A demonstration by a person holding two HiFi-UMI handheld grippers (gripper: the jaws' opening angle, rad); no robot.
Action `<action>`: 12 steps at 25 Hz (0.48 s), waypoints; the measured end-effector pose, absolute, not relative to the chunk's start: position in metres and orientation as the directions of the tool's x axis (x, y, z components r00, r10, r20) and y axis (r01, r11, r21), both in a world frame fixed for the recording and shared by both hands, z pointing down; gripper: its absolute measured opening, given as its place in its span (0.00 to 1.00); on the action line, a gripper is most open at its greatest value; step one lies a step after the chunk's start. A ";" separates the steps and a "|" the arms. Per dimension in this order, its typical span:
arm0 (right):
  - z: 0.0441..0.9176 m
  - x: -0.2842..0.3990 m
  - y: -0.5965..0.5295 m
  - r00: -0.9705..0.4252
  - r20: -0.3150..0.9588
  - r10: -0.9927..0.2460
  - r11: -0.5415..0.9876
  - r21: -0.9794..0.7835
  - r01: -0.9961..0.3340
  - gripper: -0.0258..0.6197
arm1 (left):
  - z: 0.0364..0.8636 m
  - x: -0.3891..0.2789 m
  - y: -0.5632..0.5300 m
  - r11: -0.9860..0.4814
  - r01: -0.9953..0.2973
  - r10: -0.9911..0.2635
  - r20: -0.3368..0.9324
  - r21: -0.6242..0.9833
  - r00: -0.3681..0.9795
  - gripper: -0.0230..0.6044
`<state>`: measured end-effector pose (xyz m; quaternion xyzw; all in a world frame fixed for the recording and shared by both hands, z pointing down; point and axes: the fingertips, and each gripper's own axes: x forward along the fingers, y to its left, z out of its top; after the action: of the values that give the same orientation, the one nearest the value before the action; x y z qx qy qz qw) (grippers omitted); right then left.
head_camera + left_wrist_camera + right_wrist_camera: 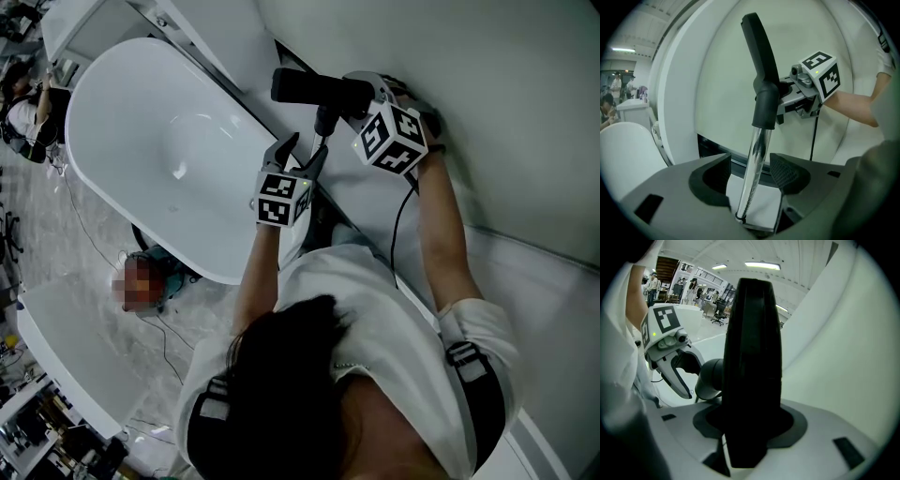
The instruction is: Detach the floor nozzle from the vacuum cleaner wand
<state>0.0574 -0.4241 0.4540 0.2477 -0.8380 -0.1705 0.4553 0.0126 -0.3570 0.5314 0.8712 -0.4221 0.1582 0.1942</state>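
The black floor nozzle (309, 87) is held up in the air, with my right gripper (361, 96) shut on one end of it. In the right gripper view the nozzle (752, 366) fills the space between the jaws of the right gripper (752, 427). A black neck (766, 105) joins the nozzle (758, 44) to the chrome wand (754, 159). The wand runs down between the jaws of my left gripper (751, 168), which stands open with a gap on each side of the tube. From above, the left gripper (307, 150) sits just below the nozzle around the wand (322, 127).
A white bathtub (159, 141) lies to the left below the grippers. A white curved wall (525, 112) rises to the right. A black cable (398, 220) hangs beside my right arm. Another person (23, 108) stands at the far left.
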 end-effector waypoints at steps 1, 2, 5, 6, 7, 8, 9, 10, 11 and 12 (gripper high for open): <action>0.454 0.057 -0.424 -0.462 0.679 -0.570 0.819 0.511 -0.260 0.38 | 0.532 0.015 -0.358 -0.578 -0.789 -0.666 0.439 0.207 0.603 0.43; 0.454 0.056 -0.423 -0.462 0.680 -0.569 0.820 0.510 -0.259 0.38 | 0.533 0.018 -0.359 -0.590 -0.780 -0.657 0.439 0.208 0.613 0.44; 0.452 0.054 -0.426 -0.464 0.679 -0.569 0.820 0.511 -0.259 0.38 | 0.534 0.027 -0.366 -0.625 -0.757 -0.635 0.439 0.193 0.636 0.44; 0.452 0.054 -0.427 -0.463 0.679 -0.570 0.819 0.511 -0.260 0.38 | 0.537 0.029 -0.370 -0.629 -0.754 -0.635 0.436 0.188 0.638 0.44; 0.453 0.054 -0.427 -0.461 0.679 -0.571 0.819 0.512 -0.261 0.38 | 0.540 0.031 -0.372 -0.631 -0.752 -0.632 0.436 0.189 0.640 0.44; 0.454 0.054 -0.427 -0.460 0.680 -0.572 0.818 0.512 -0.261 0.38 | 0.543 0.033 -0.374 -0.634 -0.749 -0.628 0.437 0.193 0.644 0.44; 0.455 0.054 -0.427 -0.459 0.680 -0.572 0.818 0.512 -0.262 0.38 | 0.544 0.036 -0.374 -0.637 -0.744 -0.622 0.438 0.199 0.650 0.44; 0.455 0.053 -0.427 -0.458 0.680 -0.572 0.818 0.512 -0.261 0.38 | 0.545 0.038 -0.375 -0.641 -0.740 -0.616 0.438 0.204 0.655 0.44; 0.454 0.053 -0.427 -0.458 0.680 -0.572 0.818 0.513 -0.260 0.38 | 0.546 0.040 -0.376 -0.643 -0.738 -0.615 0.436 0.206 0.657 0.44; 0.453 0.052 -0.426 -0.459 0.680 -0.572 0.818 0.513 -0.260 0.38 | 0.546 0.041 -0.378 -0.643 -0.738 -0.616 0.435 0.205 0.657 0.44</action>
<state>0.0518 -0.4263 0.4533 0.2486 -0.8367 -0.1711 0.4570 0.0406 -0.3776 0.5462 0.8911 -0.3799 0.1649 0.1853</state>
